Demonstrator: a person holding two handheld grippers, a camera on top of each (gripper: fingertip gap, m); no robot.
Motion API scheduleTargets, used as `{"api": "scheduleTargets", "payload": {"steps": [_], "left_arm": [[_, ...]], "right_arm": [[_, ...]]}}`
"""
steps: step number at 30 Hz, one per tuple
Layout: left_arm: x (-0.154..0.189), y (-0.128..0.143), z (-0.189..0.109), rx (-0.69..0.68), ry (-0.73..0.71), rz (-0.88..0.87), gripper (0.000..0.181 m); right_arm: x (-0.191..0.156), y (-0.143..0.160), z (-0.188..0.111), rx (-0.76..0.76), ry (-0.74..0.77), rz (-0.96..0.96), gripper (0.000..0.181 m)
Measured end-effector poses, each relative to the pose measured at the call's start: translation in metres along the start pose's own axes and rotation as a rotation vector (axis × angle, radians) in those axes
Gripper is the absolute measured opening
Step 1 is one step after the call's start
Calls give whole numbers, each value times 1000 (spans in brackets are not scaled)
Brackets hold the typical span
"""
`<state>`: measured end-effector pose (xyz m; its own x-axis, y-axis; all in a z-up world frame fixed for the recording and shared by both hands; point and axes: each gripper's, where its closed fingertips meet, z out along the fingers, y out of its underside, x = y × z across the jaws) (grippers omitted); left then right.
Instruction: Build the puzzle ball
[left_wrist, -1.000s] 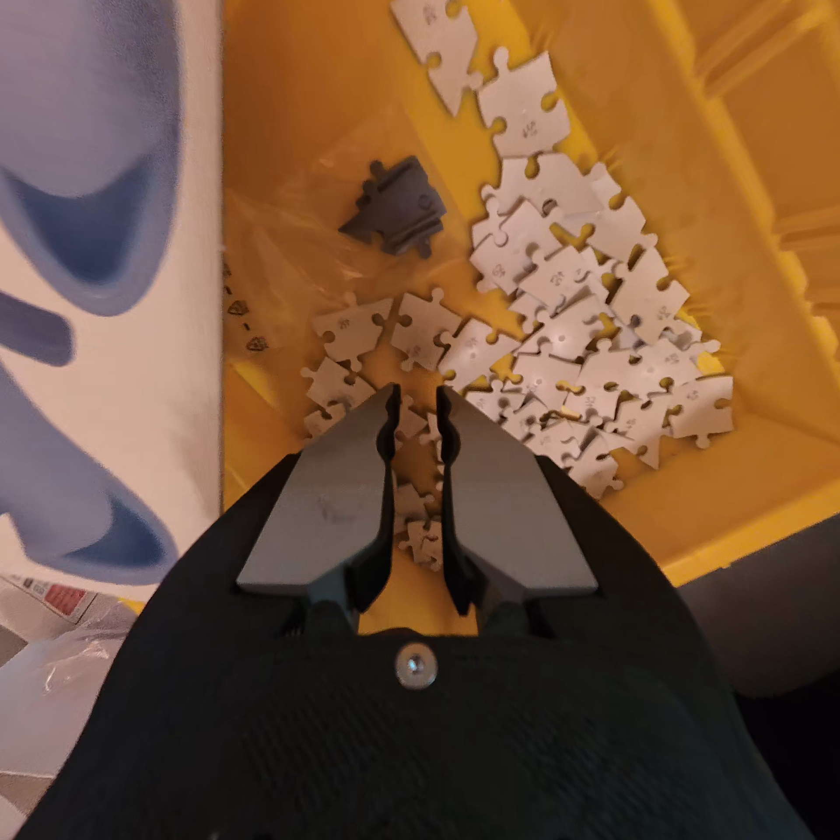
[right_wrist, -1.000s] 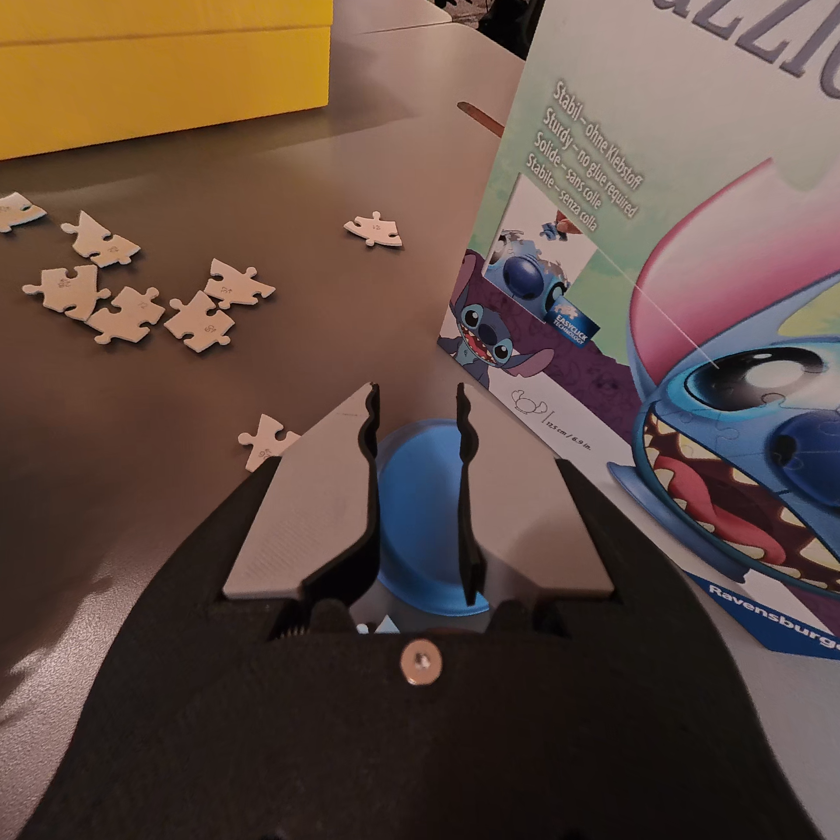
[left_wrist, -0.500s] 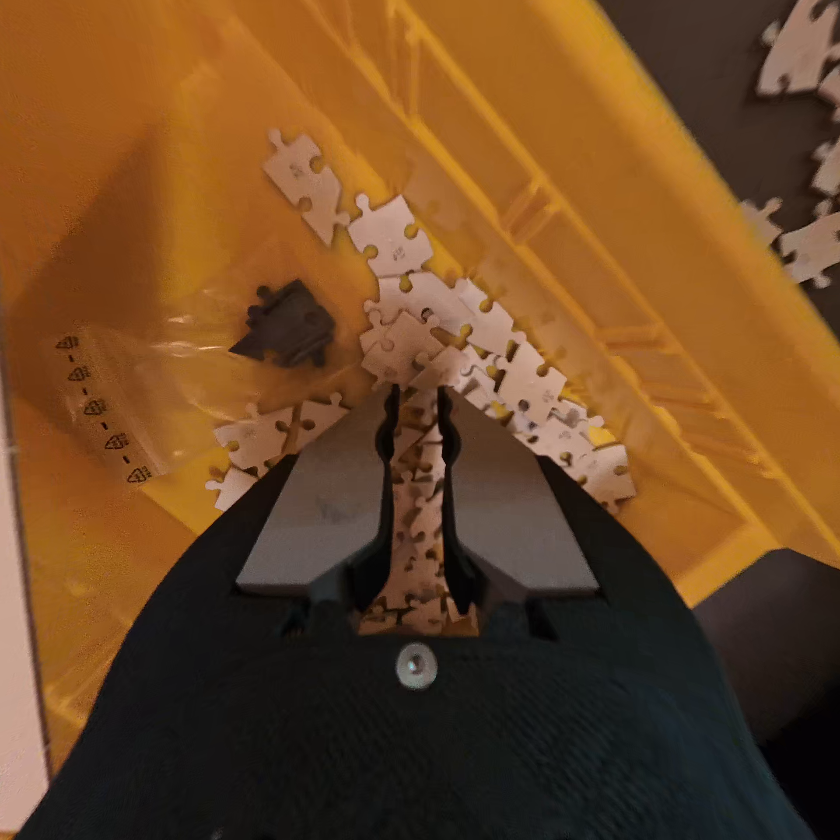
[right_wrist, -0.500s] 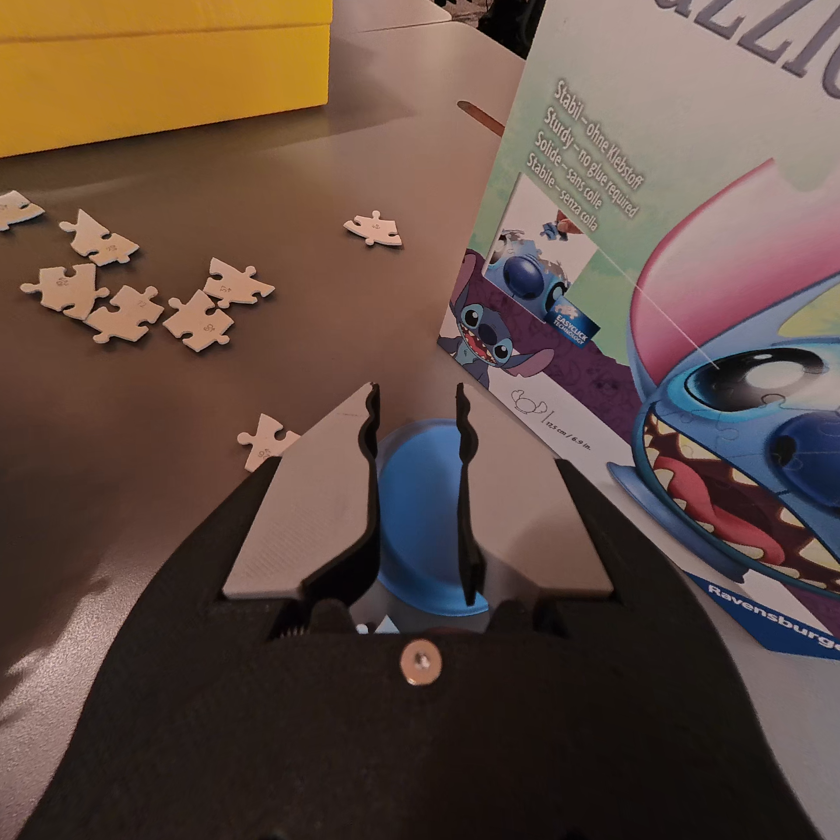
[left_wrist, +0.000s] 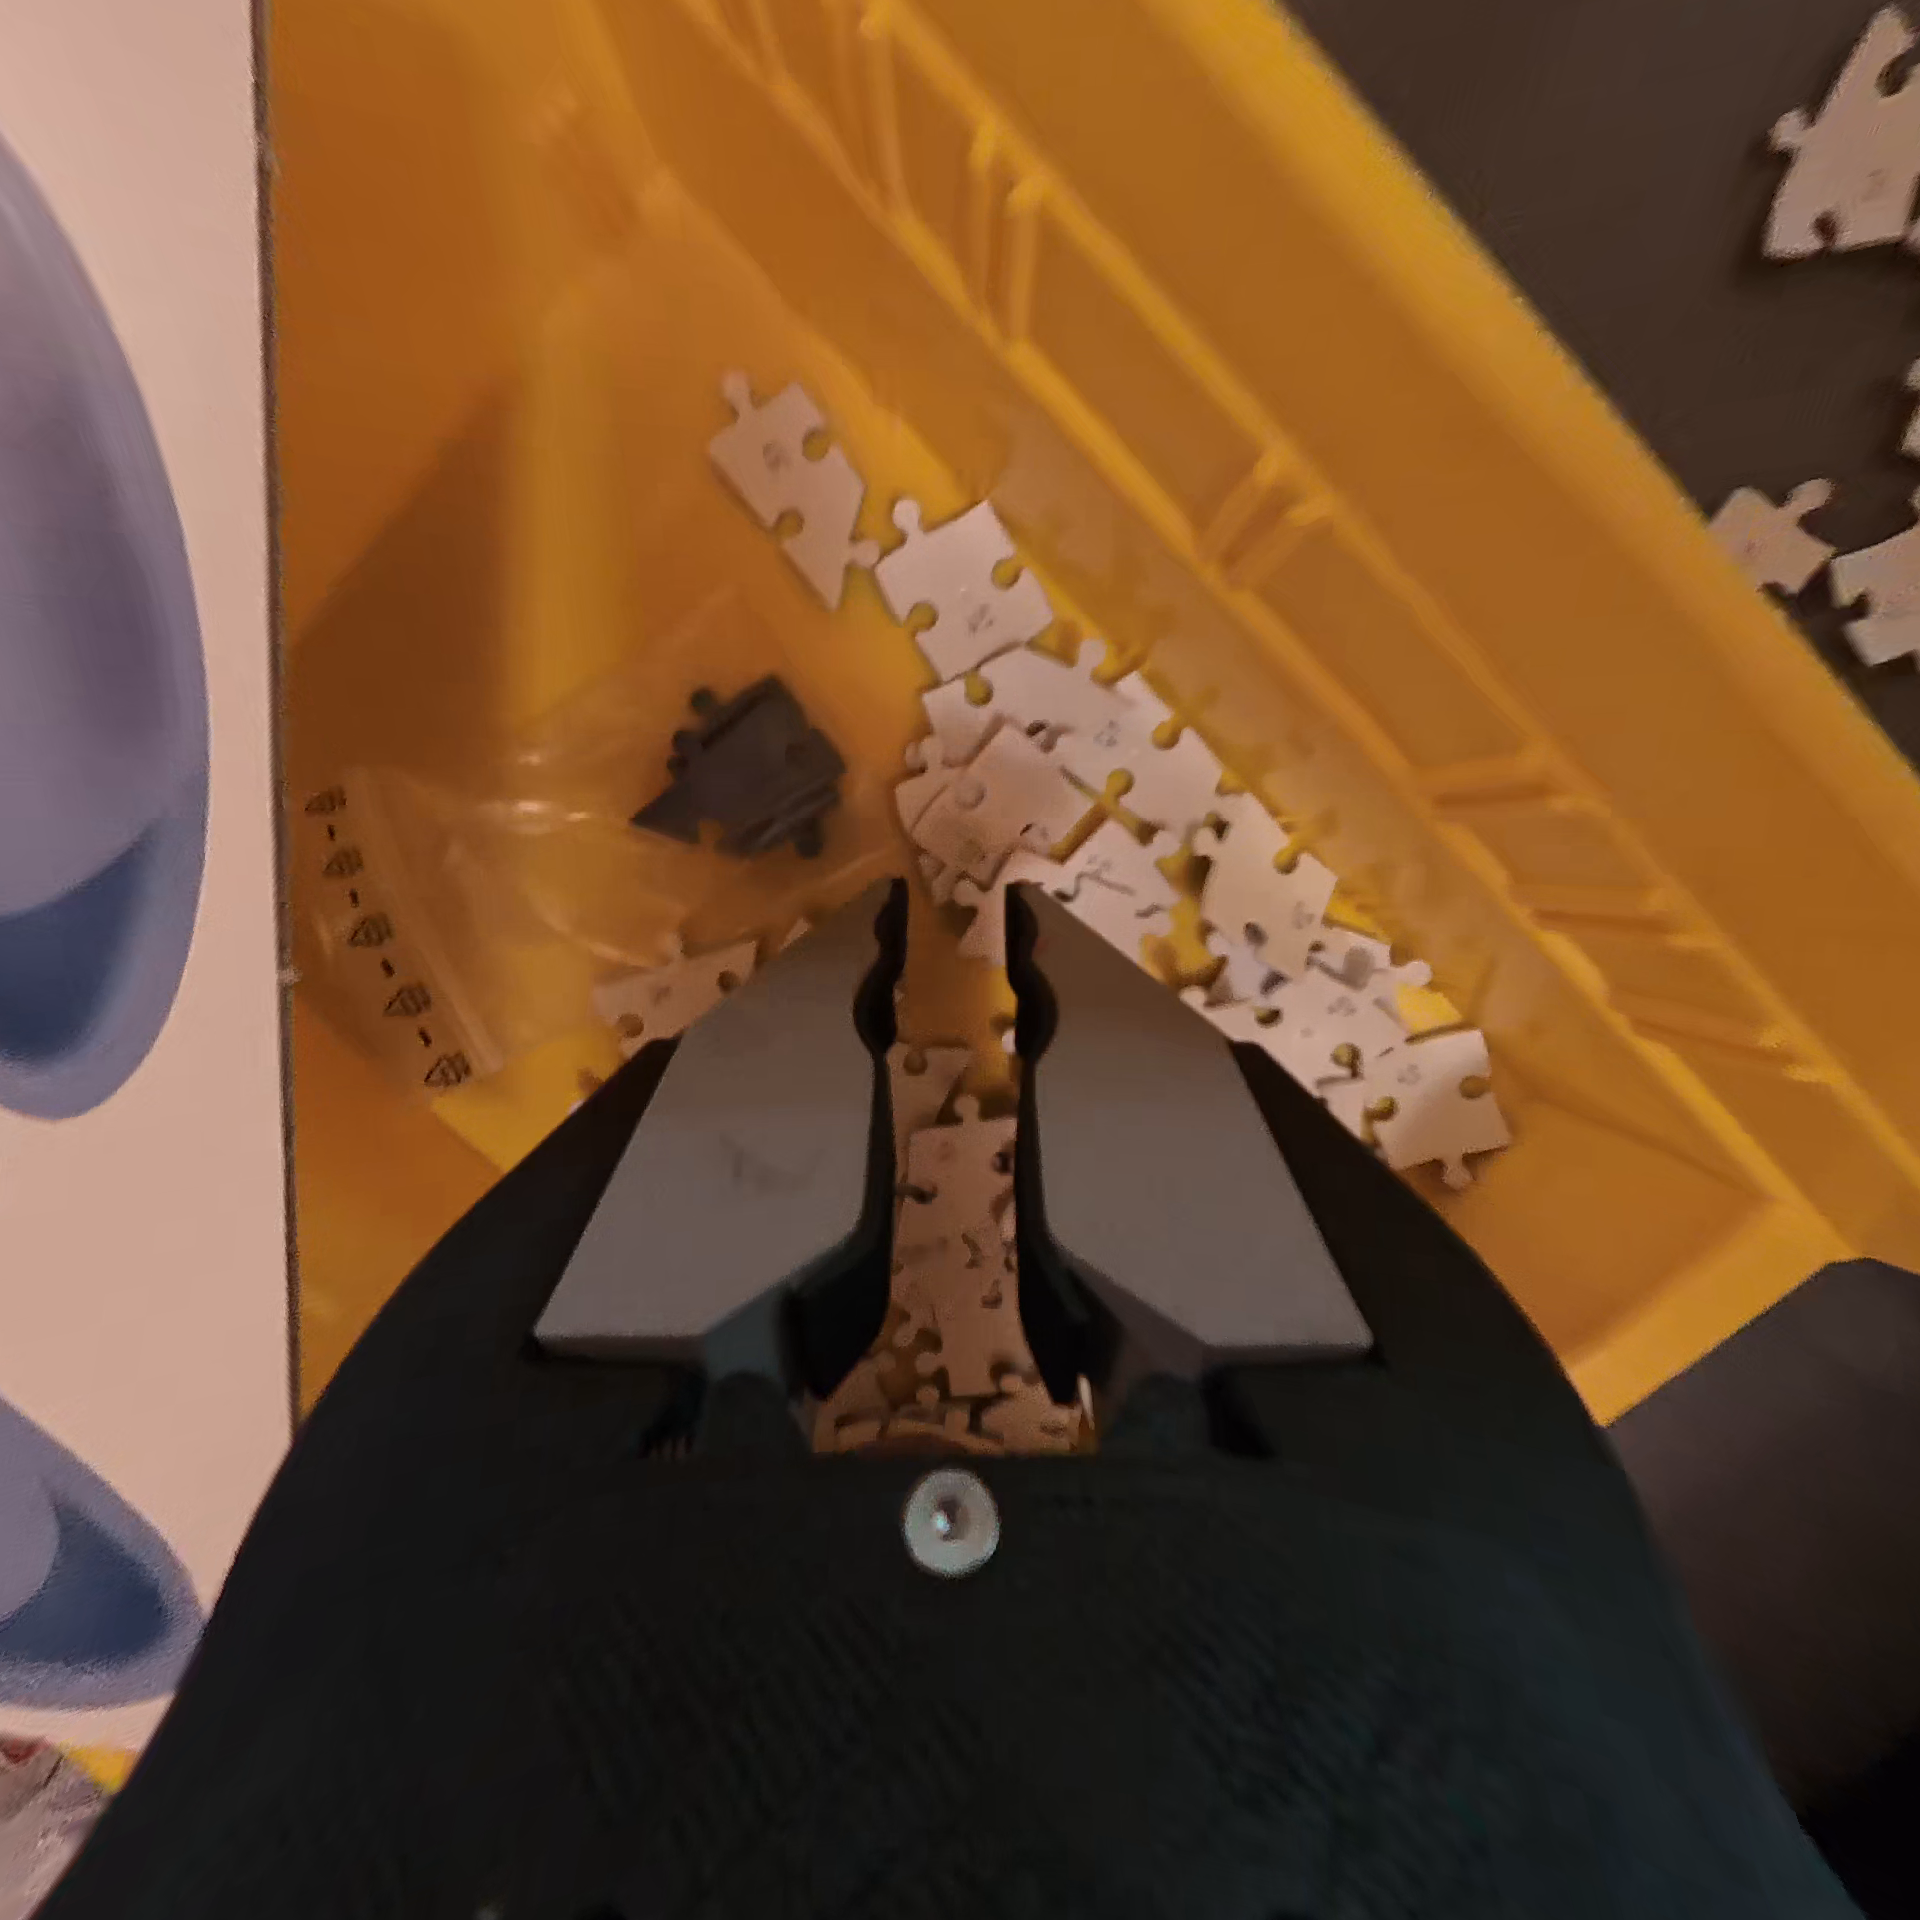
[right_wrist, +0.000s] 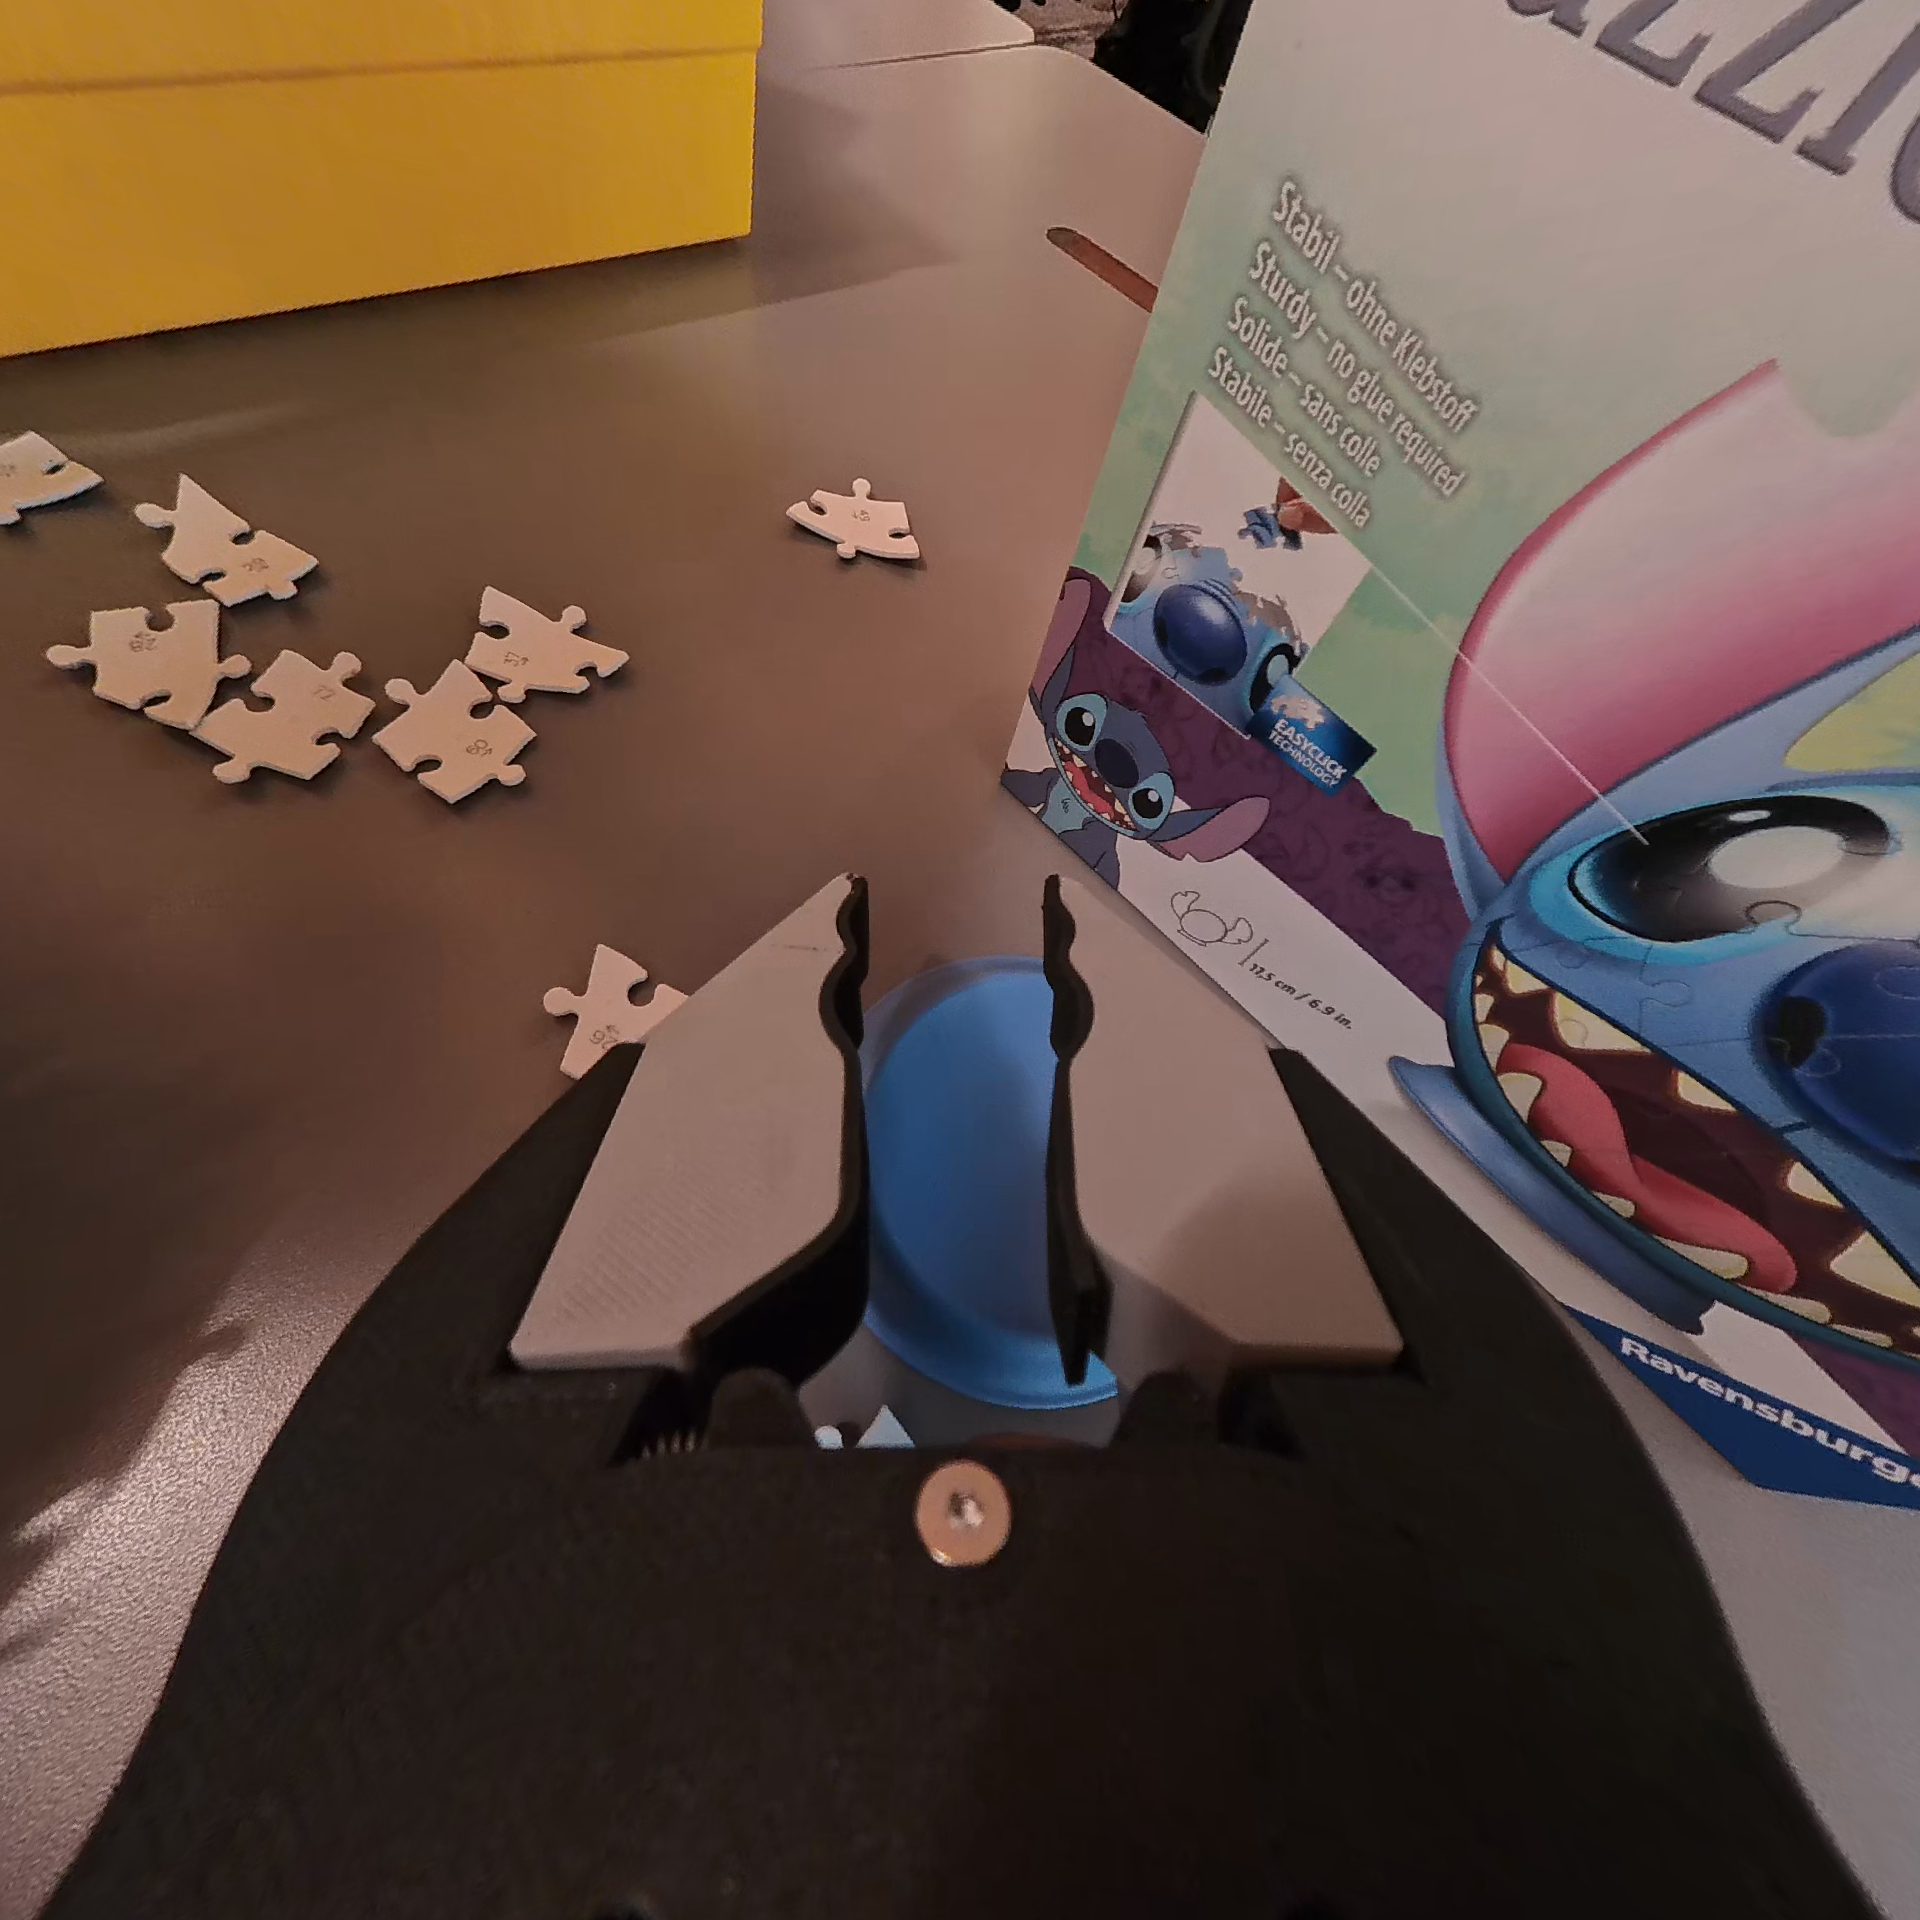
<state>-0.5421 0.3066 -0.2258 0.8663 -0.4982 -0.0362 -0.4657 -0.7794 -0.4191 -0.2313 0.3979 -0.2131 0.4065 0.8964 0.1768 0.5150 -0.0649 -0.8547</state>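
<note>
Left hand-held gripper (left_wrist: 954, 902) spread over puzzle pieces (left_wrist: 1101, 790) in yellow bin (left_wrist: 1299, 343) (nothing pinched); right hand-held gripper (right_wrist: 951, 904) spread, blue disc (right_wrist: 961, 1174) between fingers.

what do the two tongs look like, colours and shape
Both match. The left tongs and right tongs each have a wide black textured body, two flat grey wedge-shaped fingers with wavy black inner edges, and one silver screw centred below the gap. No cables or sleeves show.
</note>
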Motion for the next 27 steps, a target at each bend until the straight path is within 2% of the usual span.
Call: {"api": "scheduleTargets", "payload": {"steps": [4,6,7,14,16,19,22,24,27], "left_arm": [[9,-1,7,-5,12,37,15],[13,12,15,-81,22,63,14],[13,12,15,-76,22,64,10],[-6,26,8,-141,-31,13,13],[-6,18,6,-101,-39,18,13],[4,-11,2,51,-12,56,14],[1,-23,1,114,-57,64,14],[5,-21,6,98,-30,51,14],[6,-3,18,4,-12,46,12]], "right_arm": [[0,0,0,-1,1,-2,30],[0,0,0,-2,1,-3,30],[0,0,0,-2,1,-3,30],[0,0,0,-4,2,-2,30],[0,0,0,-4,2,-3,30],[0,0,0,-5,1,-2,30],[0,0,0,-4,1,-3,30],[0,1,1,-6,1,-4,30],[0,1,1,-6,2,-4,30]]}}
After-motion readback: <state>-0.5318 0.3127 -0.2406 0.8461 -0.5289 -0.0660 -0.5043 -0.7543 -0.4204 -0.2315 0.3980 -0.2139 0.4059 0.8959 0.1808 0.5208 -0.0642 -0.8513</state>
